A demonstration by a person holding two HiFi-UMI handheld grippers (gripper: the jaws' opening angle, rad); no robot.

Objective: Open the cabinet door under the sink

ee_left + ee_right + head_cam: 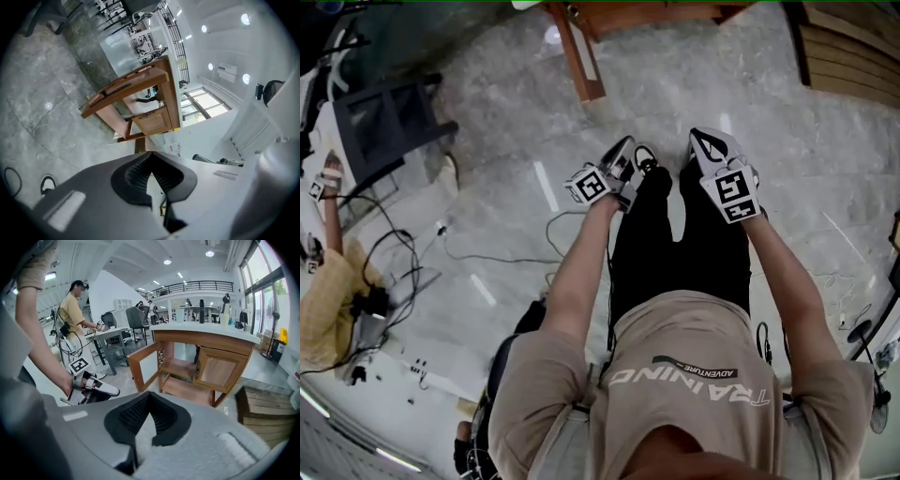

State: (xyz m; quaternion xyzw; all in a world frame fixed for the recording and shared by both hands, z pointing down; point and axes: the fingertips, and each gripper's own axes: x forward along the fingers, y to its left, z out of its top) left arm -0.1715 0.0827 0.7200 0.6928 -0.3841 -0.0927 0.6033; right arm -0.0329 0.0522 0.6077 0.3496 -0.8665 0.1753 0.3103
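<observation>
So both grippers hang low by the legs (pixel 675 244): left gripper (pixel 622 155) and right gripper (pixel 705 141), each with jaws pressed together on nothing. Cabinet (pixel 206 357) stands well apart, far across the floor (pixel 487 234). Its left door (pixel 144 366) hangs open, while the right door (pixel 220 372) is closed.

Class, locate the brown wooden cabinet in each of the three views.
Head view: brown wooden cabinet at the top edge, centre.
Left gripper view: centre of the picture, tilted.
Right gripper view: right of centre, one door open.
Shared landmark: the grey marbled floor under it.
</observation>
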